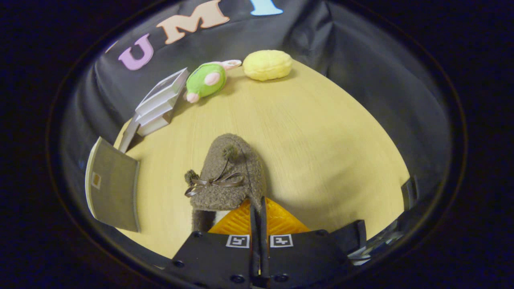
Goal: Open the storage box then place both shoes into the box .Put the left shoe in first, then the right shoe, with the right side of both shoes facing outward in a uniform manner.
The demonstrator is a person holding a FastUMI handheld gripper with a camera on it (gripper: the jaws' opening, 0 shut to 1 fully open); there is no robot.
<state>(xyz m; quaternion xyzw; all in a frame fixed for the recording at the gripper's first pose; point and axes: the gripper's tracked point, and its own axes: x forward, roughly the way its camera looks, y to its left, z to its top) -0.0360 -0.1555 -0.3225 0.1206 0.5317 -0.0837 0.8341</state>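
Note:
A brown fuzzy shoe (229,168) with a ribbon bow and small pom-poms hangs just ahead of my fingers, toe pointing away from me, over the wooden table (321,140). My gripper (259,202) is shut on the shoe's collar edge at its right side; the two fingers stand almost together with the thin fabric pinched between them. The shoe's heel end is hidden behind the fingers. To the left of the shoe stands a grey flat panel (114,186) with a small label, seemingly part of the storage box; its inside is out of sight.
A white stepped stack (160,102) leans at the table's far left. Beyond it lie a green and pink plush toy (207,80) and a yellow plush lump (268,64) by the black cloth wall. Dark fixtures (409,192) sit at the right near edge.

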